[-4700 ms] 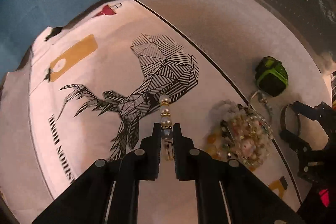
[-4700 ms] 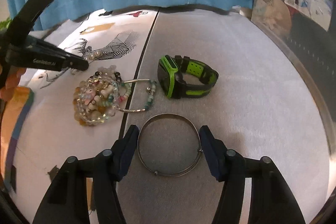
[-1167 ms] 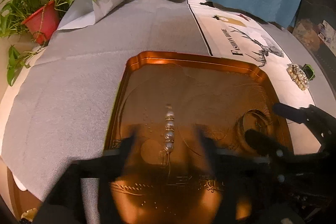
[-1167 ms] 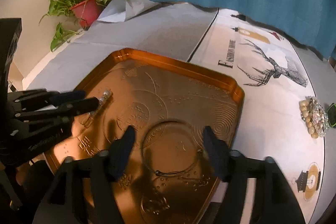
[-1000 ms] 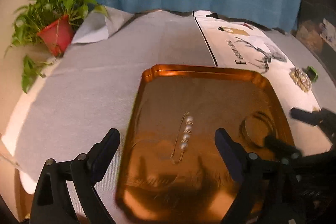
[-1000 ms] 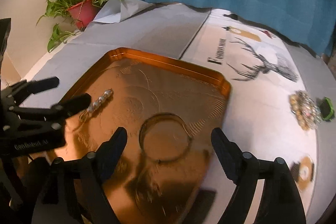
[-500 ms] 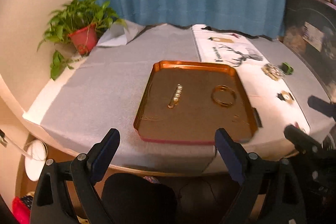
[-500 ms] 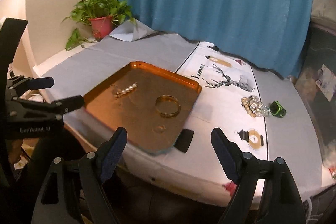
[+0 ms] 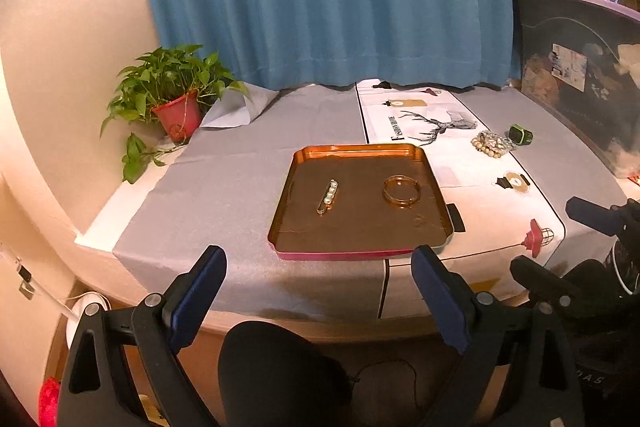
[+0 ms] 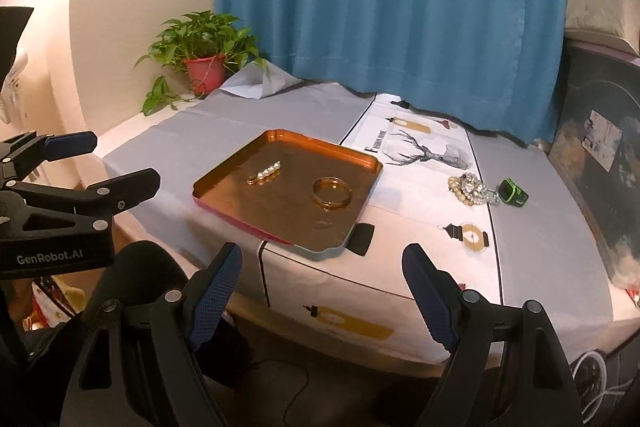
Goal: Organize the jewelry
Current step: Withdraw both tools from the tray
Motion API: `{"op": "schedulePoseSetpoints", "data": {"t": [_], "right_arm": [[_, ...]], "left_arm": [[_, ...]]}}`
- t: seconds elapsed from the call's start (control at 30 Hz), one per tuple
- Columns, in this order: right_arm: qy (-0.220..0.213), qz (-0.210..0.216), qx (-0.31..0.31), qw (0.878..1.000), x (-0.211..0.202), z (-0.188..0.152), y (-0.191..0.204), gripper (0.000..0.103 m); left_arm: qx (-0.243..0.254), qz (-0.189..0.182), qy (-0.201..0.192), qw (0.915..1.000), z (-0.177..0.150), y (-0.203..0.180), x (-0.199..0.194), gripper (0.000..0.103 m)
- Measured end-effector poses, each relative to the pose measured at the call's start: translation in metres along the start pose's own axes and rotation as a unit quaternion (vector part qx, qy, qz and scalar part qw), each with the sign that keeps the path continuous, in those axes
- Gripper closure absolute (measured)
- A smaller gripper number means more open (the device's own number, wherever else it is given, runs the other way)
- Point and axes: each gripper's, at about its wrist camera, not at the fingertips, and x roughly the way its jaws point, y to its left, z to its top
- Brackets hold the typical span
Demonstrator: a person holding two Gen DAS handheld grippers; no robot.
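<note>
We are holding both tools, the left tool [image 9: 320, 291] and the right tool [image 10: 322, 277], apart and empty, aiming for the far-right bead pile [image 10: 470, 189] for the tray [image 10: 362, 163].

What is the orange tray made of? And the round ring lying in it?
The tray looks like thin metal: glossy, coppery, reflecting the light. The ring seems metal too, a thin shiny band, though its golden tint may be reflection from the tray.

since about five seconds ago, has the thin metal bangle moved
Yes. The bangle lay on the grey cloth just in front of the green watch; now it lies in the copper tray, far left of the watch, with neither gripper touching it.
</note>
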Motion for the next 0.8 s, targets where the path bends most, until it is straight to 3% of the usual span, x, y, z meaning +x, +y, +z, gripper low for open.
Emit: {"op": "schedulePoseSetpoints", "data": {"t": [0.8], "right_arm": [[0.017,-0.016,0.037,0.999,0.013,-0.008,-0.031,0.02]], "left_arm": [[0.023,-0.016,0.022,0.9994,0.004,-0.024,0.017,0.011]]}}
